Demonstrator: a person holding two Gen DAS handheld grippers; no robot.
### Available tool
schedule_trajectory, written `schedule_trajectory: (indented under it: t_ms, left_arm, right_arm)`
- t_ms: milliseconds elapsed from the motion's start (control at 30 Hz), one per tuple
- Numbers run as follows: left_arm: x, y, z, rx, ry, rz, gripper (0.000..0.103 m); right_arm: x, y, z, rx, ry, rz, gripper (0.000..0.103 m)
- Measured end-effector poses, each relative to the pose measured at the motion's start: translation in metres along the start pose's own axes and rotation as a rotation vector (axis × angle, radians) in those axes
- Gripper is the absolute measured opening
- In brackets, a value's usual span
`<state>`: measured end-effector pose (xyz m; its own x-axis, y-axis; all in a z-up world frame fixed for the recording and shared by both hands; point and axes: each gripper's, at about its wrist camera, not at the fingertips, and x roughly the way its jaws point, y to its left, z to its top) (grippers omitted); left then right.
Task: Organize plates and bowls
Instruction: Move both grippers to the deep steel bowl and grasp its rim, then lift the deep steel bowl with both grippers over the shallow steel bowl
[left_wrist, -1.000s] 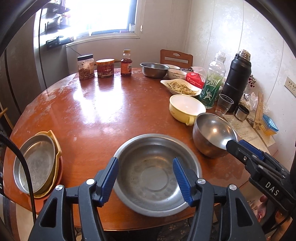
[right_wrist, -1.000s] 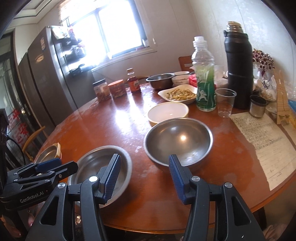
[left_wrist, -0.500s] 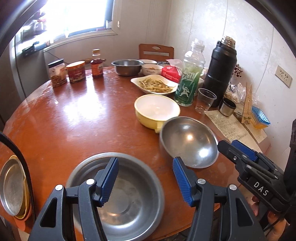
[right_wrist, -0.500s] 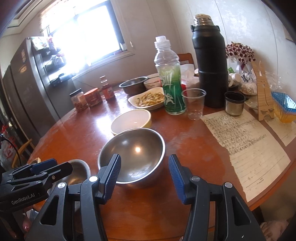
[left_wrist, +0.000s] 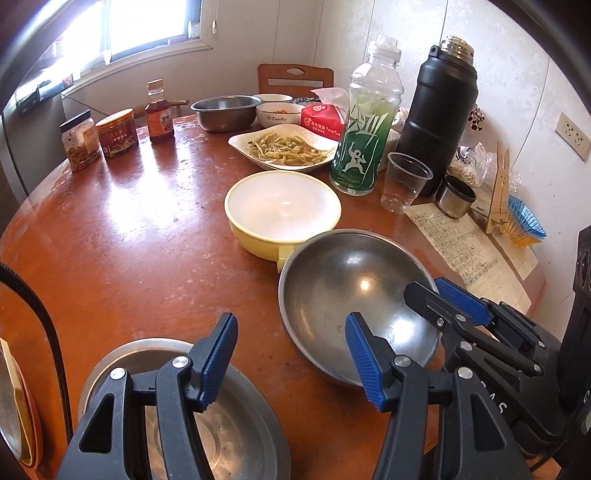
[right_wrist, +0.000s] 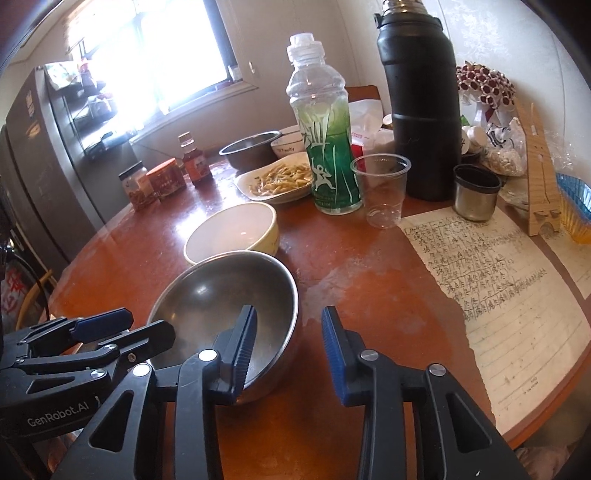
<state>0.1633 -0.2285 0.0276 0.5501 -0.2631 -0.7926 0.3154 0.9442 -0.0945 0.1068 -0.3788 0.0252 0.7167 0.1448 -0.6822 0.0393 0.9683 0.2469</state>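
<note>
A round reddish-brown wooden table (left_wrist: 140, 229) holds a deep round stainless-steel bowl (left_wrist: 343, 288) near its front edge, touching a pale yellow ceramic bowl (left_wrist: 282, 206) behind it; the right gripper (right_wrist: 288, 343) straddles the steel bowl's near rim, one finger inside and one outside, jaws just narrowing with pads not yet pressing; the left gripper (left_wrist: 291, 358) hangs released above a shallow steel plate (left_wrist: 236, 435) beside the bowl.
</note>
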Motion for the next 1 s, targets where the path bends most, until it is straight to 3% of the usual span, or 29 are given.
schedule_trajectory:
  t_ms: [300, 433, 1000]
  left_arm:
    - [0.016, -0.005, 0.0, 0.004, 0.028, -0.026, 0.057]
    - [0.02, -0.011, 0.0, 0.017, 0.031, -0.034, 0.045]
    - [-0.009, 0.002, 0.001, -0.018, -0.032, -0.064, 0.044]
  right_arm:
    - [0.013, 0.0, 0.002, -0.017, 0.011, 0.004, 0.018]
    - [0.013, -0.002, 0.002, -0.009, 0.006, 0.009, 0.017]
    - [-0.008, 0.011, 0.012, 0.001, -0.044, 0.032, 0.017]
